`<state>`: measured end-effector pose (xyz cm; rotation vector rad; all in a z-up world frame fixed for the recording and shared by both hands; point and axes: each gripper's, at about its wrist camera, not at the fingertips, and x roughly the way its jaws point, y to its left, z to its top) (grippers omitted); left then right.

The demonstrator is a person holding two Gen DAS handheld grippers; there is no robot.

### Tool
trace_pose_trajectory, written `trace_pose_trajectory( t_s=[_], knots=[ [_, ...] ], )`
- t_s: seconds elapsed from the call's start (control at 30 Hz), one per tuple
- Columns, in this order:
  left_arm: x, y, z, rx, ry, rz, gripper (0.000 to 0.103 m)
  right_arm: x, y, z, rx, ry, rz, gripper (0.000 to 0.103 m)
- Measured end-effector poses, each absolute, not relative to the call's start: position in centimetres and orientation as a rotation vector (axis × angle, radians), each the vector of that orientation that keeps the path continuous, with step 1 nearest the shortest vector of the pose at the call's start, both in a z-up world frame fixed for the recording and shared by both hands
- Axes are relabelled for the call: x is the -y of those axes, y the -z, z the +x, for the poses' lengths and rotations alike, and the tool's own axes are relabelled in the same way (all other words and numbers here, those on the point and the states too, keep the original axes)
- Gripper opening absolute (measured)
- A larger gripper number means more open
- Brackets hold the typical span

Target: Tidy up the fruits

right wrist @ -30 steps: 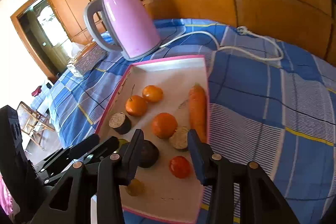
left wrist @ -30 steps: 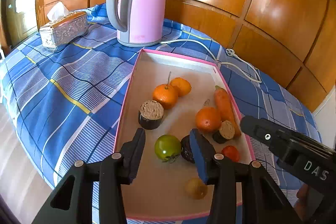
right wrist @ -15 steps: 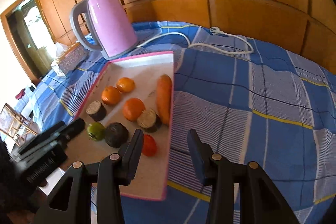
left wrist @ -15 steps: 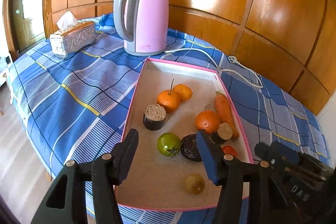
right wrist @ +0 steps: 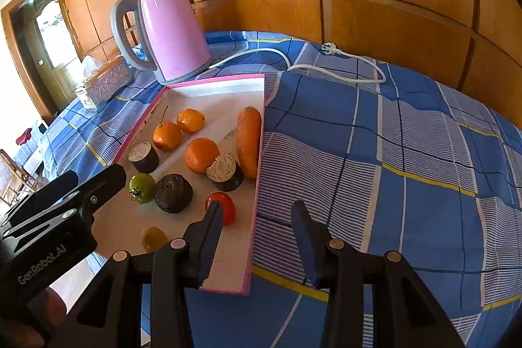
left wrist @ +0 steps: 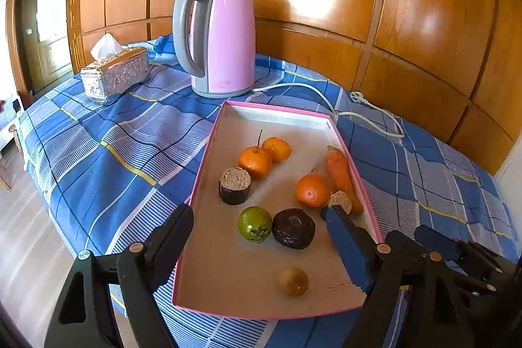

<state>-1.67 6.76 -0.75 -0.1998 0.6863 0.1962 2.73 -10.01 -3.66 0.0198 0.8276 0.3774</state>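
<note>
Both your grippers hold nothing: left gripper (left wrist: 257,237) and right gripper (right wrist: 257,224) have fingers apart. From left to right, the pink tray (left wrist: 199,185) on the tabletop carries a dark stump piece (left wrist: 234,189), two mandarins (left wrist: 255,161), a green tomato (left wrist: 254,224), a third mandarin (left wrist: 312,189) and a carrot (left wrist: 341,176). All fruit lies in the tray, loosely mixed; whether sorting is finished, you cannot judge.

Bed under a blue plaid cloth (left wrist: 107,152), bearing a pink tray (left wrist: 208,158), pink kettle (left wrist: 225,38), silver tissue box (left wrist: 114,74) and white cord (right wrist: 342,67).
</note>
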Motion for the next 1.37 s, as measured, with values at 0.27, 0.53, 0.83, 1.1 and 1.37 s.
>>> trace_pose_trajectory(
  t_s=[0.27,0.53,0.83,1.1,1.37],
  knots=[
    [-6.88,0.60,-1.86,-0.680,-0.199,-0.202,0.089,9.97,3.59,2.70,-0.827,-0.374,0.014,0.044],
    [-7.00,0.50,-1.91,-0.680,-0.202,-0.206,0.093,9.88,3.59,2.67,-0.828,-0.374,0.011,0.044],
    [-7.17,0.44,-1.89,-0.679,-0.203,-0.204,0.093,9.91,3.63,2.58,-0.831,-0.374,0.007,0.044],
    [-7.19,0.39,-2.11,-0.665,-0.211,-0.193,0.094,9.94,3.75,2.48,-0.835,-0.372,0.002,0.044],
    [-7.20,0.11,-2.23,-0.642,-0.203,-0.185,0.094,10.48,3.81,2.54,-0.836,-0.359,0.013,0.044]
  ],
)
